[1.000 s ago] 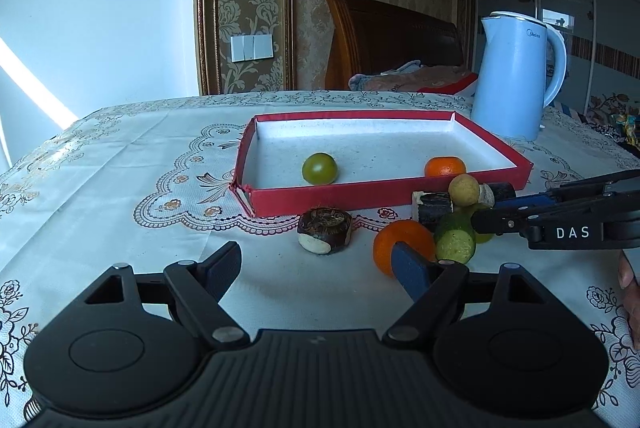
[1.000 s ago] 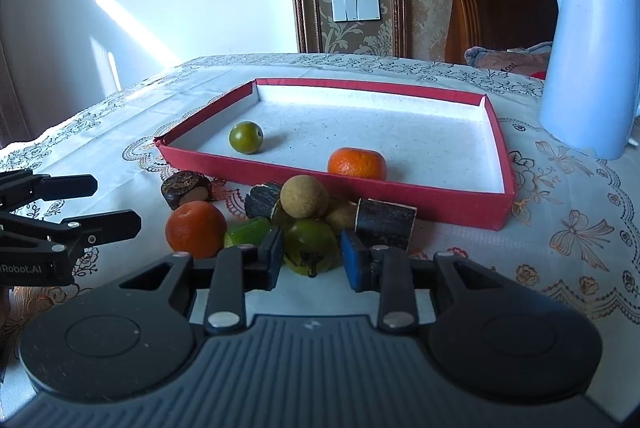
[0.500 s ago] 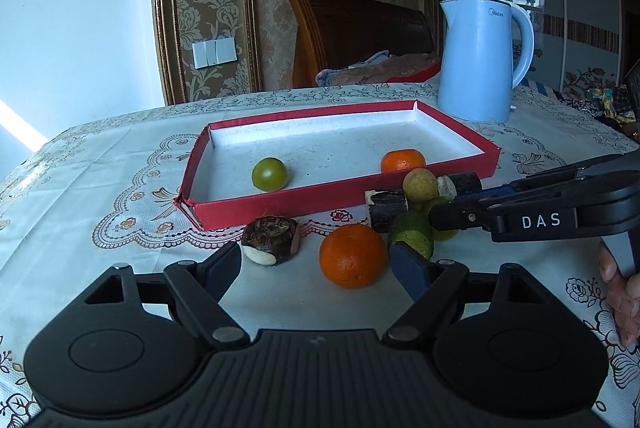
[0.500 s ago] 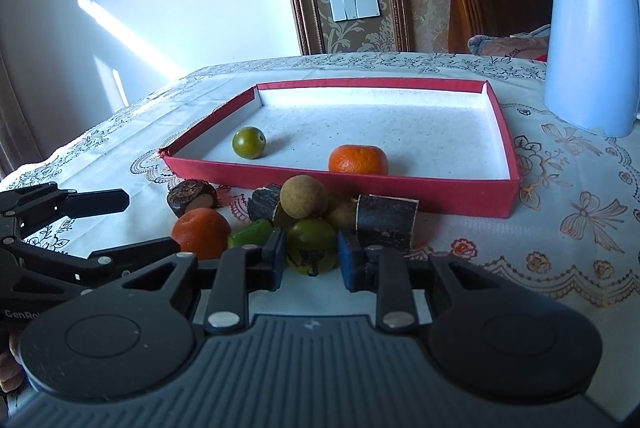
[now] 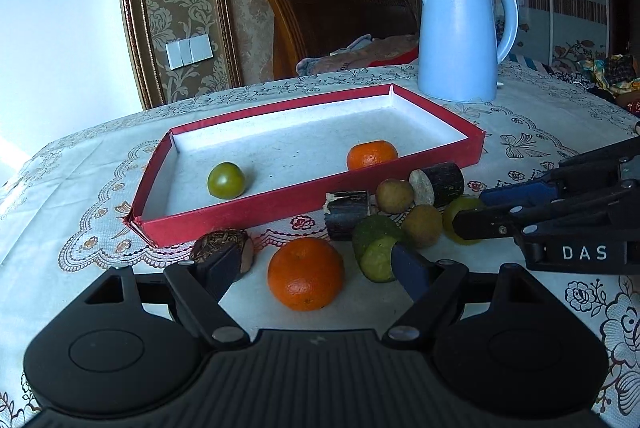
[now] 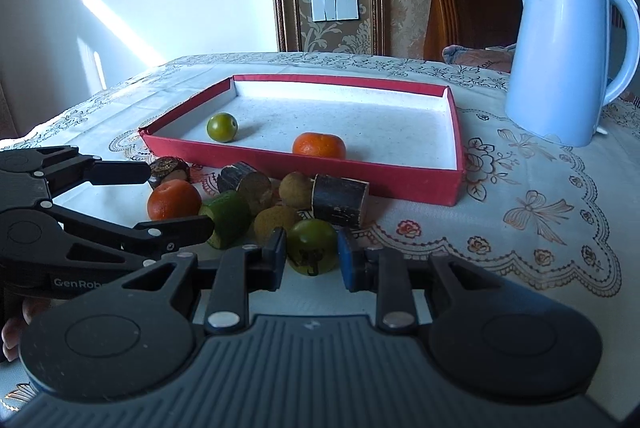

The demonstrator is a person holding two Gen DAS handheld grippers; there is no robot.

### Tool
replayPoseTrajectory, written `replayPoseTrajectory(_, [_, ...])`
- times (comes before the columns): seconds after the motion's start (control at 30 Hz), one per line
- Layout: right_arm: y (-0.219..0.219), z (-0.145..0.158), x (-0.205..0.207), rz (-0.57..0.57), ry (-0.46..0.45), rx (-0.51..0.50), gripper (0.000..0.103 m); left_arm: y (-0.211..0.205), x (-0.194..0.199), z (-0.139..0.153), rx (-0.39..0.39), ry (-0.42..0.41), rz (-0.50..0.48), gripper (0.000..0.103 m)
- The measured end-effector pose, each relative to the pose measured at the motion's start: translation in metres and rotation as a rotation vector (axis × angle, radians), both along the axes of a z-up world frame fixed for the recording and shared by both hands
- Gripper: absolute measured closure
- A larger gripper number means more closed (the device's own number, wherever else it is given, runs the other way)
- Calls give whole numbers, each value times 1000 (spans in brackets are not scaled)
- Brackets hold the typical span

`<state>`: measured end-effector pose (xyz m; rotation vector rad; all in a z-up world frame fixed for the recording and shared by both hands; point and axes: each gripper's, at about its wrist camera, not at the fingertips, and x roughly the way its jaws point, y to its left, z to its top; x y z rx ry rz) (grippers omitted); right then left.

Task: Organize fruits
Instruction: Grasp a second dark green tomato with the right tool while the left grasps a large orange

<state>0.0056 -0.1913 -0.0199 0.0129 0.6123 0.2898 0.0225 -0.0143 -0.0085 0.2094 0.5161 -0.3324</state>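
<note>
In the right wrist view my right gripper (image 6: 312, 257) is shut on a green round fruit (image 6: 312, 242) that rests on the tablecloth at the front of a fruit pile. My left gripper (image 5: 318, 268) is open, and a large orange (image 5: 306, 274) sits between its fingers without touching the pads. The pile also holds a cucumber piece (image 5: 376, 248), two brown round fruits (image 5: 394, 196) and dark cane pieces (image 5: 346, 210). Behind the pile lies the red tray (image 5: 304, 198), which holds a green fruit (image 5: 226, 180) and a mandarin (image 5: 372, 154).
A light blue kettle (image 5: 460, 36) stands behind the tray's far right corner. A dark brown fruit piece (image 5: 222, 248) lies by my left gripper's left finger. A wooden chair back (image 5: 340, 20) rises beyond the table. Bare tablecloth (image 6: 540, 212) spreads right of the tray.
My left gripper has slid right and rolled a little, so the large orange now sits between its fingers. The right gripper has stayed in place on the green fruit.
</note>
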Motion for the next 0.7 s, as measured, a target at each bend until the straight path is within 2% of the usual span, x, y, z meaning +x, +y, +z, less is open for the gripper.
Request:
replayPoseTrajectory(0.5, [-5, -5, 7, -35, 19, 35, 71, 4, 3, -2, -62, 30, -11, 22])
replayPoseTrajectory(0.57, [-4, -5, 8, -41, 23, 26, 71, 5, 2, -2, -69, 24, -11, 27])
replayPoseTrajectory(0.7, [-4, -5, 7, -46, 19, 26, 71, 9, 5, -3, -87, 43, 12, 47])
